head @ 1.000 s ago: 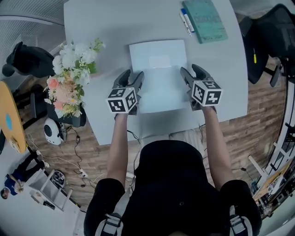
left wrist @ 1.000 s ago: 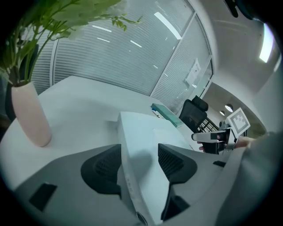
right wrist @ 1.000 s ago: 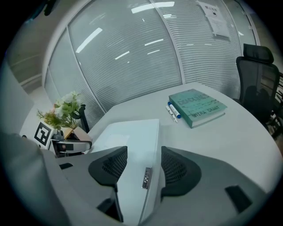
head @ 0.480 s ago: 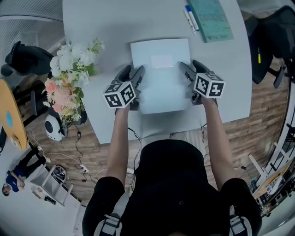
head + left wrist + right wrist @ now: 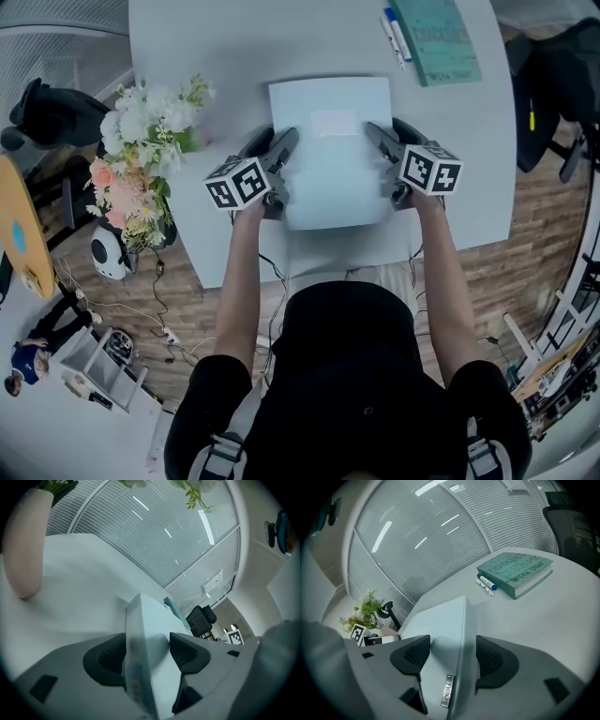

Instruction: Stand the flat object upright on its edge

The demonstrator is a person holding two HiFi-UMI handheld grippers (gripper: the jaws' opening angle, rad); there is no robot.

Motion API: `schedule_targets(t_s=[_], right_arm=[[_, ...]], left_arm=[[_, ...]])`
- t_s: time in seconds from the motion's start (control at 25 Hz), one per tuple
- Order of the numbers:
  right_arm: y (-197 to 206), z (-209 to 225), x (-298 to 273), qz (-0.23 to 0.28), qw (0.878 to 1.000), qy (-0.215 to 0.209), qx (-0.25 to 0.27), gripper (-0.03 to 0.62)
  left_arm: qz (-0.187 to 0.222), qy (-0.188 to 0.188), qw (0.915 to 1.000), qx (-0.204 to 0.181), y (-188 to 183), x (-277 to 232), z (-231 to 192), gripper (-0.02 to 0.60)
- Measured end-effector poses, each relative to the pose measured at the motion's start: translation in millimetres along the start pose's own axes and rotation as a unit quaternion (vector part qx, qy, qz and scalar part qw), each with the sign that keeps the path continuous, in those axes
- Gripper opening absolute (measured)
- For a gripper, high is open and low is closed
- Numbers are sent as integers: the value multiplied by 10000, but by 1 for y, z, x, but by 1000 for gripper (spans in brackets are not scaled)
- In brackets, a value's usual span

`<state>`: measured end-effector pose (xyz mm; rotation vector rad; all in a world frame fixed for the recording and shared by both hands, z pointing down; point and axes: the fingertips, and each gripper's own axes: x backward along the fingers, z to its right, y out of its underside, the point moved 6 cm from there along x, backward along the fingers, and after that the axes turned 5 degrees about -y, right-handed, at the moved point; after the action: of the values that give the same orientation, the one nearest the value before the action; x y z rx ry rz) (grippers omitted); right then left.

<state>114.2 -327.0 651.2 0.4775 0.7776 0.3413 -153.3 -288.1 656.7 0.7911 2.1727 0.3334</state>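
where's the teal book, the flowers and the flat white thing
teal book [image 5: 438,37], head view, middle of its cover
flowers [image 5: 141,125], head view, the white blooms
flat white thing [image 5: 333,173], head view, middle of its top face

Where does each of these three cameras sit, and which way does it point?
Head view: on the person's head, facing down at the table and flat pale object; shows torso, forearms, left hand-held gripper, right hand-held gripper.
Left gripper view: on the left hand-held gripper, looking along its opening jaws, object's edge between them, towards a vase.
Right gripper view: likewise on the right one, jaws opening round the opposite edge, towards a teal book.
Shared: all show the object; head and right gripper views, the book.
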Motion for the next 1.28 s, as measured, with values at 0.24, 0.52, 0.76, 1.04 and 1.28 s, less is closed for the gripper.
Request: schedule_targets(t_s=[0.24, 0.52, 0.76, 1.04, 1.28], right_arm=[[1, 0, -2, -8, 10000, -72, -49, 302], [0, -2, 1, -29, 10000, -79, -26, 301], [0, -14, 12, 41, 9999, -43, 158, 299], [-1, -31, 38, 259, 9992, -3, 295, 299], [8, -44, 63, 397, 9985, 54, 375, 298]], left_arm=[[-43, 99, 9999, 99, 1, -3, 0, 276], [-96, 127, 9999, 9, 1, 1, 3, 276], [-104, 118, 9998, -138, 2, 10, 11, 276], [45, 255, 9990, -357, 1, 28, 30, 276], [23, 352, 9977, -585, 4, 45, 46, 276]])
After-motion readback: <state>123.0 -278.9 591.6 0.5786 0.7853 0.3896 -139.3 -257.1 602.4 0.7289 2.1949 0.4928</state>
